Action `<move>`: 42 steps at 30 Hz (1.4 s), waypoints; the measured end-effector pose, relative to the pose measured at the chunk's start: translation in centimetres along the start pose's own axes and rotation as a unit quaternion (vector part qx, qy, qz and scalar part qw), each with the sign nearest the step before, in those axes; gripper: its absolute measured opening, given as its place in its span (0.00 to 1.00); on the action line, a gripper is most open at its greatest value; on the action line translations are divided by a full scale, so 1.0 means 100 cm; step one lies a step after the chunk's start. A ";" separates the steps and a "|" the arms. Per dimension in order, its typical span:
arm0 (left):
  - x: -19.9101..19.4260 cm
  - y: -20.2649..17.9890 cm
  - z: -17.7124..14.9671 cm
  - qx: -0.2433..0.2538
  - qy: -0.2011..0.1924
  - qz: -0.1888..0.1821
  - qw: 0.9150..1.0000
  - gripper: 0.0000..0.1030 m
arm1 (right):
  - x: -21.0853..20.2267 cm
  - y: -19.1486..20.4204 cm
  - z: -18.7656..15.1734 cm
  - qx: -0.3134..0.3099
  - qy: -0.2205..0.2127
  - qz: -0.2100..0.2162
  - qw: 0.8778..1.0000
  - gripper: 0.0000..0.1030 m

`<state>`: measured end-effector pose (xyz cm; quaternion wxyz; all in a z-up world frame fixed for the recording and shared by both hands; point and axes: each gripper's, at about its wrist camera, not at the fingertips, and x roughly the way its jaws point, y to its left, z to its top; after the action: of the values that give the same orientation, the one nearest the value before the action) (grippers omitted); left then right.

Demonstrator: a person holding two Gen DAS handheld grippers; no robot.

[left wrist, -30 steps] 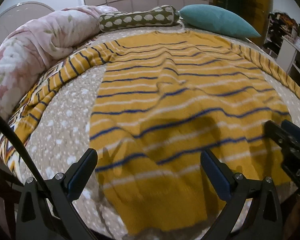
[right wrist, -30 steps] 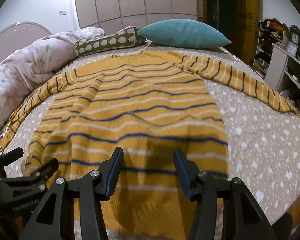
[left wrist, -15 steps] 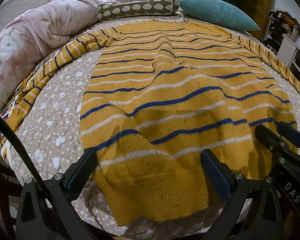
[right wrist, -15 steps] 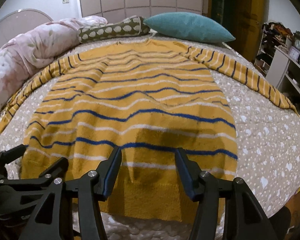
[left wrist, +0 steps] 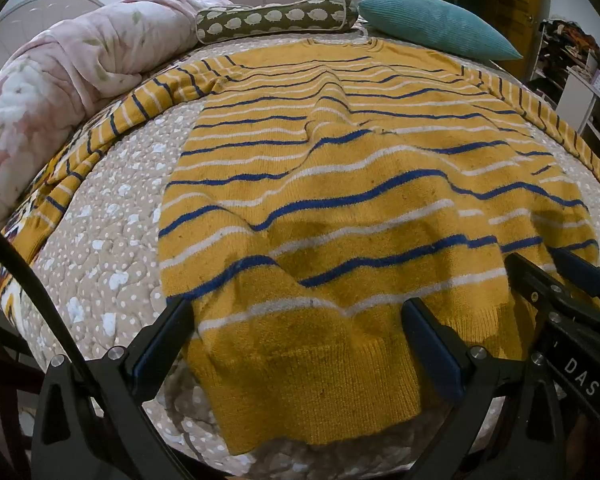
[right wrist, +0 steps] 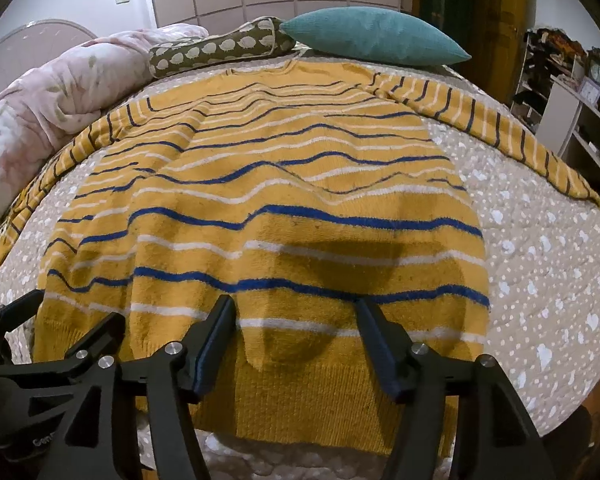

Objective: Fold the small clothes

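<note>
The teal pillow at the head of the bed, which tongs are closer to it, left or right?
Right, though only slightly. The right tongs sit at the sweater hem on the teal pillow side; the left tongs sit at the hem toward the pink quilt.

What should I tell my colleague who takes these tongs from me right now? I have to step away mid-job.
Left tongs: open, empty, poised over the sweater's hem near its left corner.
Right tongs: open, empty, over the hem nearer the right side.
Yellow striped sweater: spread on the dotted bedspread, hem toward you, collar toward the teal pillow, both sleeves stretched outward, body somewhat rumpled.
Done: laid out only; no fold is visible.
Left: grip the hem or sleeves and do all the folding.
</note>
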<state>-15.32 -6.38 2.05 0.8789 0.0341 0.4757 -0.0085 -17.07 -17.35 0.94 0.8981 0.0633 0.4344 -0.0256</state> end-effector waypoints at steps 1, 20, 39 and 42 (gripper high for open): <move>0.001 0.000 -0.001 0.001 -0.001 0.000 1.000 1.00 | 0.000 0.000 0.000 0.000 0.000 -0.001 1.000 0.66; -0.062 0.009 0.035 0.007 -0.063 -0.010 0.998 1.00 | -0.041 -0.009 0.018 -0.013 -0.079 -0.021 0.997 0.73; -0.010 -0.011 0.084 0.008 0.012 -0.055 0.998 1.00 | -0.003 -0.045 0.080 0.019 -0.036 -0.049 0.998 0.73; -0.001 -0.011 0.086 0.009 0.018 -0.053 0.998 1.00 | 0.009 -0.045 0.082 0.016 -0.025 -0.048 0.998 0.73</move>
<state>-8.24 -8.06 6.78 0.8681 0.0168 0.4925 -0.0588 -10.64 -22.94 4.87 0.9051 0.0564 0.4143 -0.0772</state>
